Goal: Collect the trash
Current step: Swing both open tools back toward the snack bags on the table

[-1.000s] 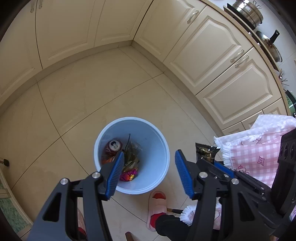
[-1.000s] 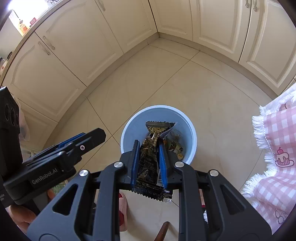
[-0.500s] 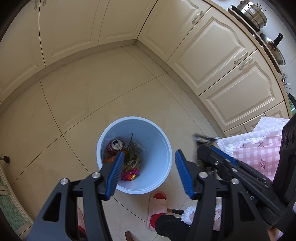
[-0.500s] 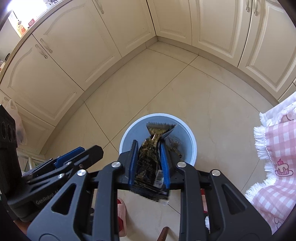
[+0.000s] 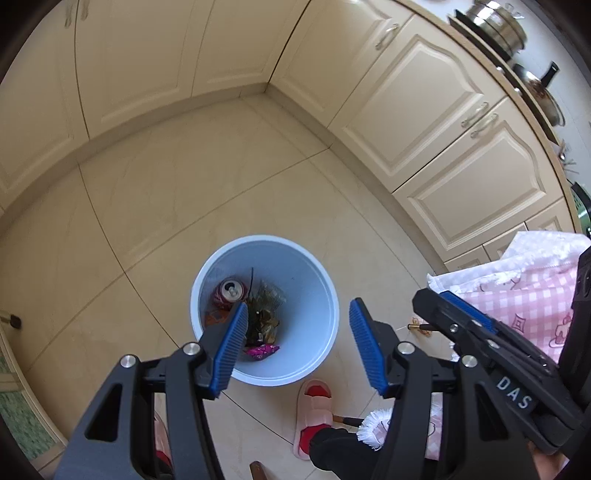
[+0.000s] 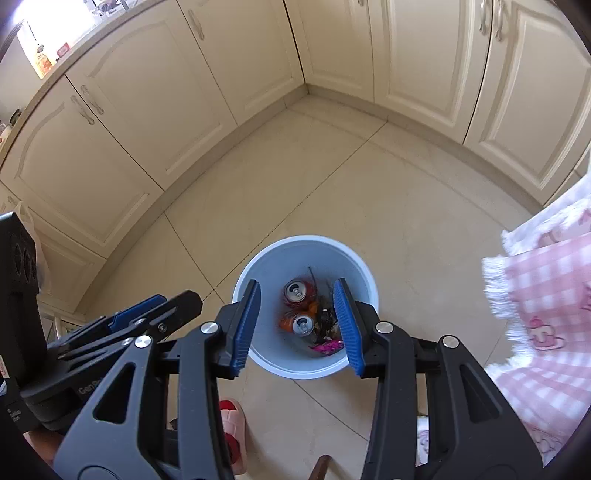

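Blue-padded, my right claw [image 6: 301, 325] has just been opening; nothing sits between its jaws. My left claw [image 5: 295, 350] gapes empty over the pale blue round plastic bin [image 5: 317, 280].

Cream cabinet doors [image 5: 424, 122] with metal handles [image 5: 480, 120] line two walls and meet at a corner. The floor [image 5: 166, 192] is beige tile with thin grout lines. A pink checked cloth [image 6: 546, 314] with white fringe hangs at the right. Steel pots [image 5: 498, 22] stand on the counter. A pink slipper [image 5: 314, 410] rests on the floor.
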A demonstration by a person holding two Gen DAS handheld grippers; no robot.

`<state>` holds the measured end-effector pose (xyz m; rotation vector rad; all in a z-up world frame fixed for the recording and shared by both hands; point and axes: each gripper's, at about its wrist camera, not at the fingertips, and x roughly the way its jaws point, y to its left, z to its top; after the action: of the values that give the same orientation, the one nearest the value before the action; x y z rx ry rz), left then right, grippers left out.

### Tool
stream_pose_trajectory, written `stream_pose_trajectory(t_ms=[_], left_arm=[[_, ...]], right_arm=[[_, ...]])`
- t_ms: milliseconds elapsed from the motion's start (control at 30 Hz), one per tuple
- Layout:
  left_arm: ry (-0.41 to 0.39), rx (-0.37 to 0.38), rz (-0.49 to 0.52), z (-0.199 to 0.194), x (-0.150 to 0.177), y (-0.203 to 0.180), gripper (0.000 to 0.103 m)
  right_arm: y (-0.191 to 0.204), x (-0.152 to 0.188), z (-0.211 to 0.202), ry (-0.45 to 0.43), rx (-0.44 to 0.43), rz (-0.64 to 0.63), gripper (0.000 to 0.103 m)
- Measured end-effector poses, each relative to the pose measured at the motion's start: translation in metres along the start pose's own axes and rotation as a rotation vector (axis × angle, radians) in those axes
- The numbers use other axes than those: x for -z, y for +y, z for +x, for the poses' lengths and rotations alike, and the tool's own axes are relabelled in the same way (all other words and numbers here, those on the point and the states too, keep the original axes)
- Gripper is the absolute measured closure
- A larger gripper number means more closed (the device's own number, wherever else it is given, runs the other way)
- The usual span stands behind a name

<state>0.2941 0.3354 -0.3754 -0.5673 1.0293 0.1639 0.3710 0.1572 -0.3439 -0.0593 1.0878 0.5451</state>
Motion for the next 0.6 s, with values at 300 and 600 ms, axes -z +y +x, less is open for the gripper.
stream_pose_trajectory(t_ms=[300,600], left_arm=[[-0.092,0.061,0.181,-0.075,0.008,-0.085,0.047],[-0.173,0.220,0.437,-0.154,0.039,-0.239,0.043]], right_arm=[[-0.020,-0.003,-0.134,-0.209,0.041,-0.029,0.060],[-0.103,0.033,-0.306,-0.458,0.157,0.035,0.054]])
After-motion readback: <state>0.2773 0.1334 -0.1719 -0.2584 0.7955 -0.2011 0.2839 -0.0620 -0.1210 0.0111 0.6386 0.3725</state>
